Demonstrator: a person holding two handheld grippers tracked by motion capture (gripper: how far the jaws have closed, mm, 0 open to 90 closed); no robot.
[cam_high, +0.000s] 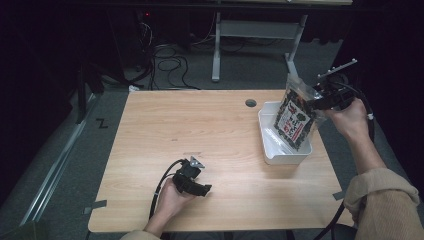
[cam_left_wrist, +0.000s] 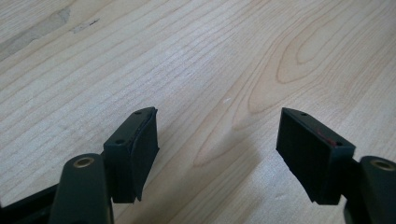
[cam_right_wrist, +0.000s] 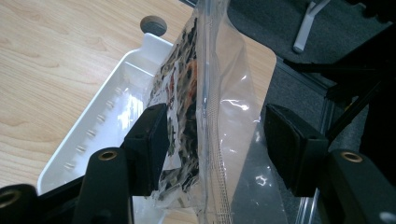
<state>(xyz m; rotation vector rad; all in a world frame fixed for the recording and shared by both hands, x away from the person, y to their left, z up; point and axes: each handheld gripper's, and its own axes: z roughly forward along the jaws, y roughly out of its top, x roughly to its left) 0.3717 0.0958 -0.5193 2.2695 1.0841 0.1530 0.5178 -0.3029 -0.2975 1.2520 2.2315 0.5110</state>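
1. Right tool (cam_right_wrist: 212, 140) stands at the far right side of the desk (cam_high: 200, 130), held in the person's right hand (cam_high: 350, 120), with its jaws spread wide on either side of a snack bag (cam_right_wrist: 201, 107).
2. In the right gripper view, the left pad lies against or very close to the bag's printed face, while the right pad stands clear of the bag's clear back, so the bag is not pinched.
3. In the high view, the snack bag (cam_high: 296, 117) stands nearly upright, tilted a little, with its lower end inside a white tray (cam_high: 280, 152).
4. Its top edge rises above the tray's rim, beside the right tool (cam_high: 327, 100).
5. The white tray (cam_right_wrist: 107, 116) sits near the right edge of the desk, just this side of a round cable hole (cam_high: 250, 103) in the desktop.
6. The left tool (cam_high: 197, 186) rests low at the near edge of the desk, held in the person's left hand (cam_high: 172, 197), well apart from the tray and the bag.
7. In the left gripper view, the left tool (cam_left_wrist: 217, 149) has its jaws open fairly wide, with bare wood between them and nothing held.
8. A black cable (cam_high: 162, 182) trails from the left tool back toward the person.
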